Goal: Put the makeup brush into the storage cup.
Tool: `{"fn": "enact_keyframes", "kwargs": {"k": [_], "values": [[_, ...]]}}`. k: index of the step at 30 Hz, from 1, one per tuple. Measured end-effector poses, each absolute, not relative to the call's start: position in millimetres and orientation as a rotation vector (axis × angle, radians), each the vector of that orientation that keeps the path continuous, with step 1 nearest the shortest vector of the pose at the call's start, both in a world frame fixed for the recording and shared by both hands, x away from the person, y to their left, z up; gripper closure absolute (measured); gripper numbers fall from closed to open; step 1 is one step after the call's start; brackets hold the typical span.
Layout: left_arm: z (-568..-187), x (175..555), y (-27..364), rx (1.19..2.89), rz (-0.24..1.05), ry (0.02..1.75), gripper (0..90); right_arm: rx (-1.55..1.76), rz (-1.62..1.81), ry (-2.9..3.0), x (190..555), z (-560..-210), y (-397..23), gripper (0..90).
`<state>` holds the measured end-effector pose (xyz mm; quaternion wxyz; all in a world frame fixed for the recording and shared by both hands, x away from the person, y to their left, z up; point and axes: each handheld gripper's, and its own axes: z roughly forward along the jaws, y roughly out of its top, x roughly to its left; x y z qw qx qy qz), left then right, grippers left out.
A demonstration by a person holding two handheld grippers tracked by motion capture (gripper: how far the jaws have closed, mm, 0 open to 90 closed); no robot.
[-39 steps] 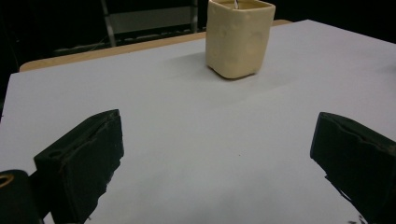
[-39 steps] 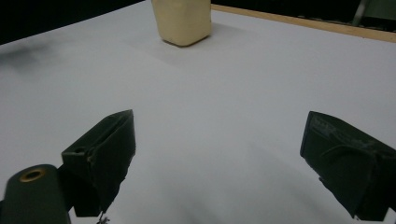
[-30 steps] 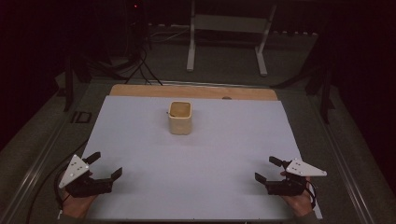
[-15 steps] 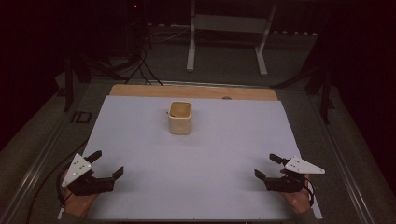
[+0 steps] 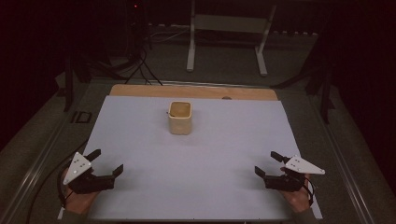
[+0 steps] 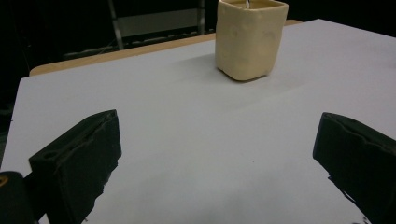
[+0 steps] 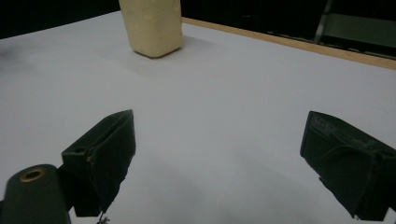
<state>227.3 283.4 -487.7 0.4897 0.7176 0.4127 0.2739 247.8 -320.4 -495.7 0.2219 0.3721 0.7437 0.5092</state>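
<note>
cream-coloured and square-sided, the cup (image 5: 180,117) stands upright toward the far middle of the white sheet (image 5: 224,140), well apart from both hands. the left gripper (image 5: 103,164) and right gripper (image 5: 265,163) rest low at the near corners, jaws spread wide and empty, both angled toward the cup, likely a ready stance before reaching in for it.
</note>
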Motion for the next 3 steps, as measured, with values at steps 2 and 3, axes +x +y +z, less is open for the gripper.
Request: {"fn": "enact_keyframes", "kwargs": {"k": [2,3], "values": [[-487.8,227.4,283.2,1.744,0.667,1.003,2.3,1.021,1.401,2.053,247.9,-495.3,-320.0,10.3],[-487.9,227.4,283.2,1.744,0.667,1.005,2.3,1.019,1.391,2.050,248.0,-494.9,-320.2,10.3]]}}
